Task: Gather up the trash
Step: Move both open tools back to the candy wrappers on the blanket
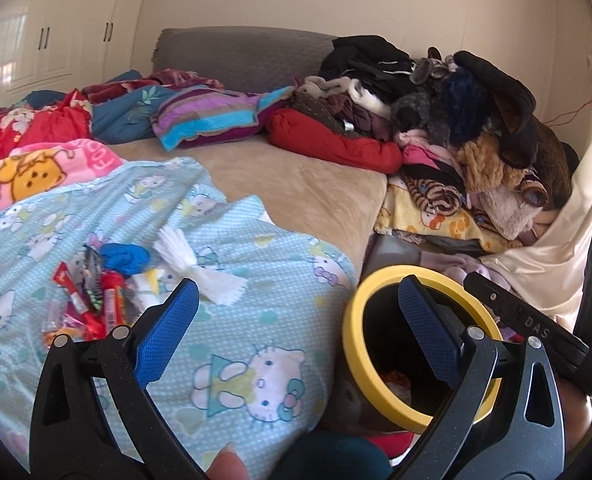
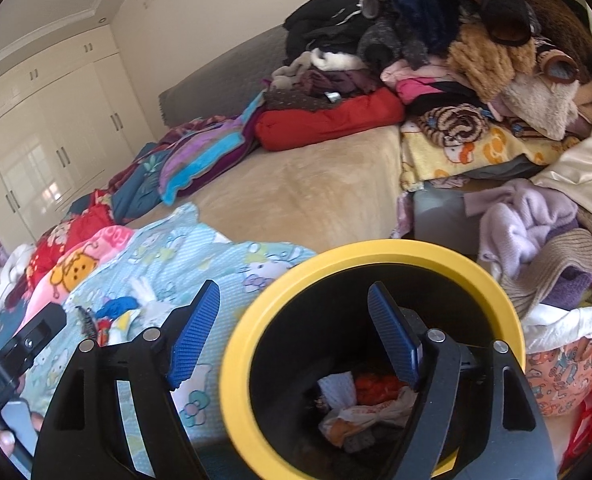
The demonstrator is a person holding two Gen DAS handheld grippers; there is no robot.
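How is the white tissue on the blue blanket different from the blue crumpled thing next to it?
The white tissue is pinched in the middle and fans out at both ends like a bow; the blue crumpled thing is bunched into one lump. The tissue lies apart on the blue blanket, nearer the yellow-rimmed bin; the blue thing sits against the pile of red wrappers. Both lie loose on the blanket, outside the bin.

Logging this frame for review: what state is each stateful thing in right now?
Left gripper: open, holding nothing.
Right gripper: open, empty, over the bin.
Yellow-rimmed bin: upright, open-topped, trash already at the bottom.
White tissue: lying twisted on the blue blanket, uncollected.
Wrappers: heaped loose on the blanket.
Wardrobe doors: closed.
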